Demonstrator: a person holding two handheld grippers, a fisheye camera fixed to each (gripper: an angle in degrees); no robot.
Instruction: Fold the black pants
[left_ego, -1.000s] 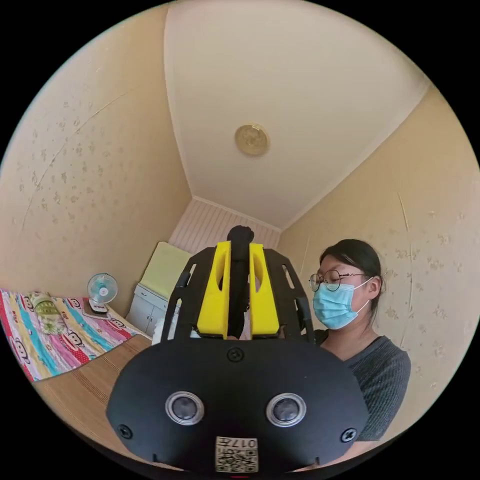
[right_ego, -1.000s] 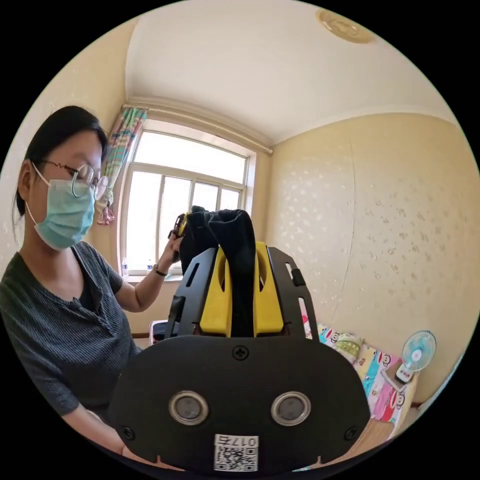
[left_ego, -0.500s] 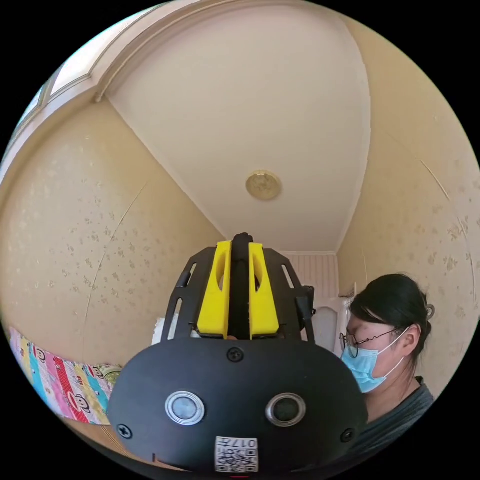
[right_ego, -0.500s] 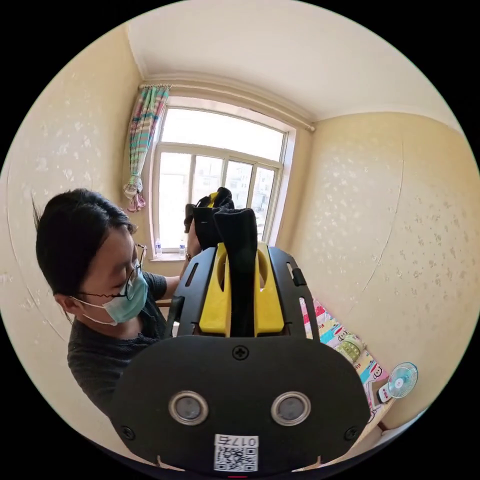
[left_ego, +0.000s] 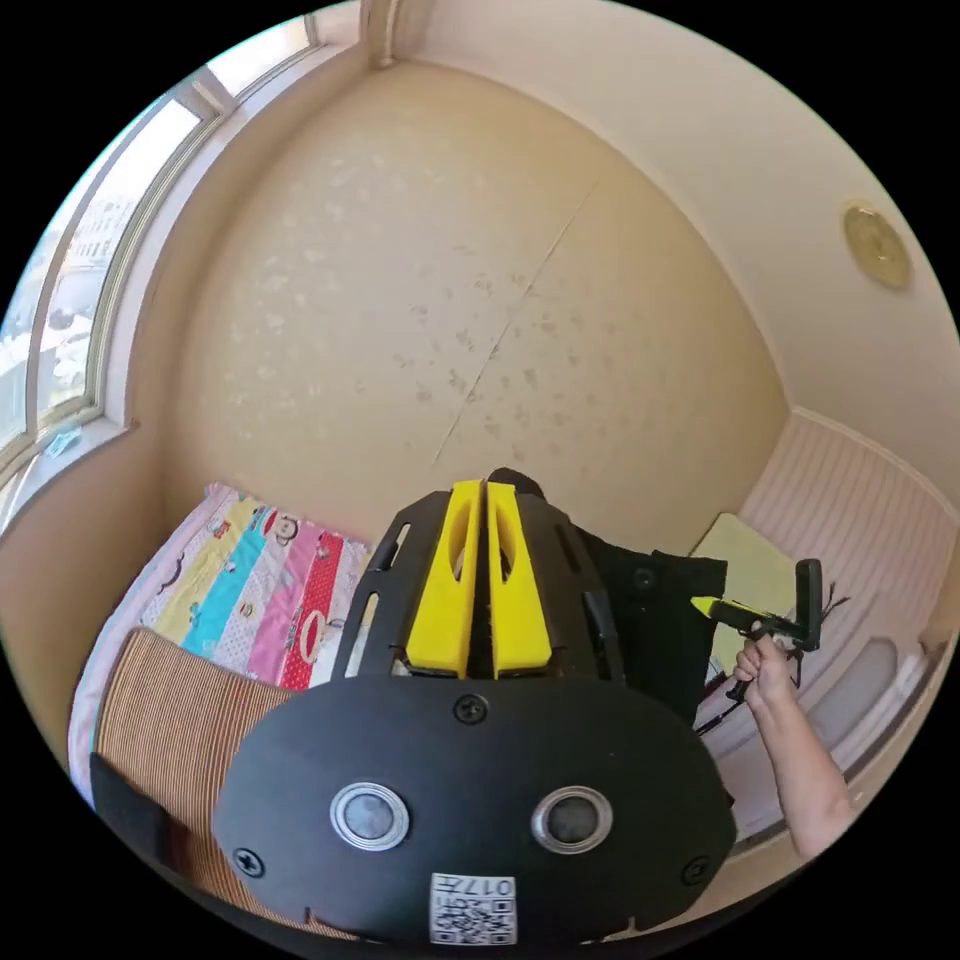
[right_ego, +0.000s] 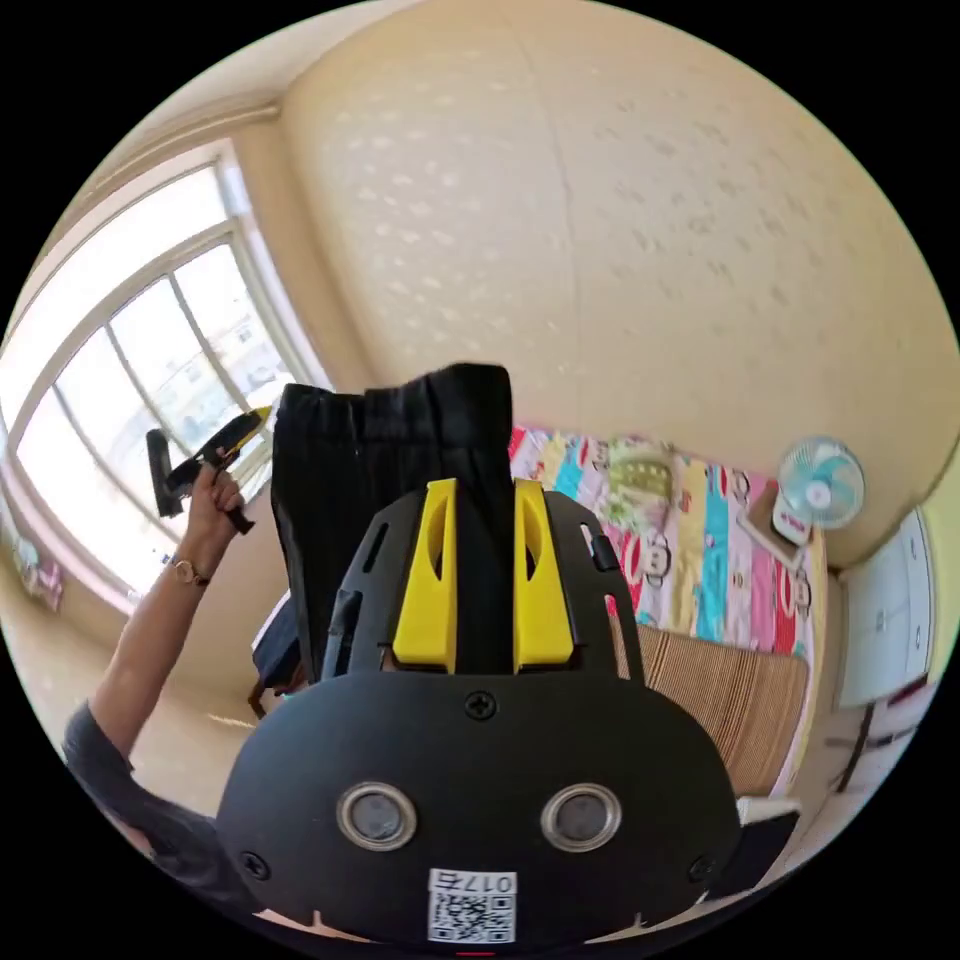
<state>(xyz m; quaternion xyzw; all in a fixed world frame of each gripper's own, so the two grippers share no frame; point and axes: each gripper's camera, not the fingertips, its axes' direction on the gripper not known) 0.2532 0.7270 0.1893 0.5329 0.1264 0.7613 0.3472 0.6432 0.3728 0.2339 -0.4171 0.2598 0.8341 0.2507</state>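
Both grippers clamp the black pants (right_ego: 400, 460) at the waistband — right gripper (right_ego: 485, 490) at one corner, left gripper (left_ego: 487, 490) at the other, seen at 9 o'clock in the right gripper view — fabric hanging above the striped bedsheet (right_ego: 700, 540)

Right claw (right_ego: 484, 500) clamps black pants (right_ego: 400, 450) waistband.

The pants (right_ego: 400, 450) are plain black, and each gripper pairs a black body with bright yellow jaws, both the left gripper (left_ego: 485, 575) and the right gripper (right_ego: 483, 575). The bedsheet (right_ego: 700, 540) runs in stripes of pink, red, turquoise, yellow and white with a cartoon monkey print, beside a brown ribbed mat (right_ego: 730, 700). The wall (left_ego: 450, 300) is warm beige with a faint speckled pattern, and the small fan (right_ego: 820, 490) is pale turquoise and white.
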